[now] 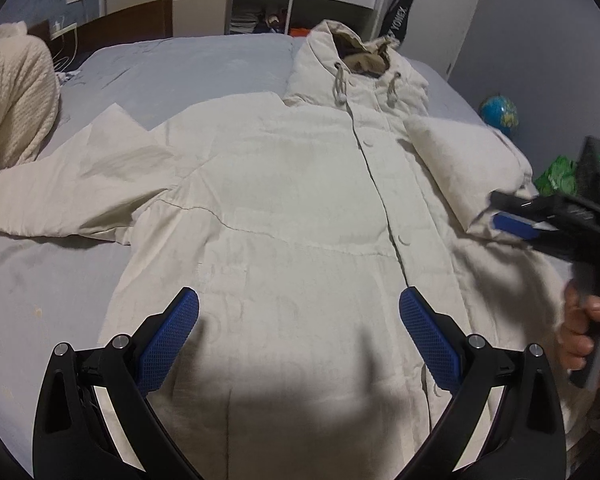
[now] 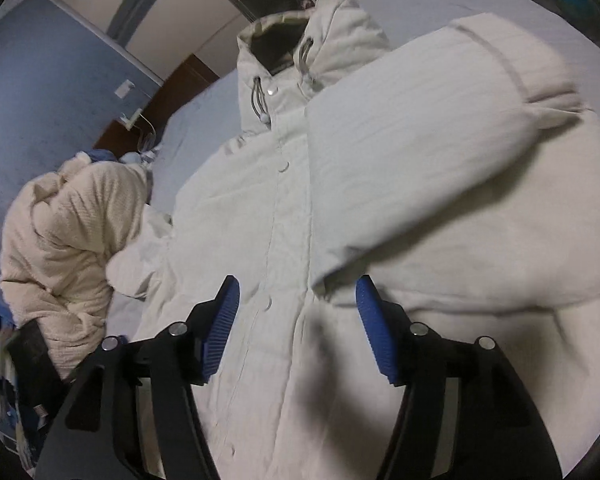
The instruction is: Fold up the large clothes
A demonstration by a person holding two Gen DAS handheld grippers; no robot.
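left wrist view: the cream hooded coat [image 1: 284, 208] lies face up on the bed [image 1: 52, 280], one sleeve [image 1: 72, 188] spread out to the side, the other sleeve [image 1: 460, 160] folded over the chest. my left gripper [image 1: 299, 336] hangs wide apart above the hem, holding nothing. my right gripper [image 1: 508, 220] sits at that folded cuff; the puffy sleeve could spring back off.

right wrist view: my right gripper [image 2: 298, 320] stands about half open, nothing between the pads, the cuff [image 2: 332, 284] just beside one. snagging it on the way out would undo the fold.
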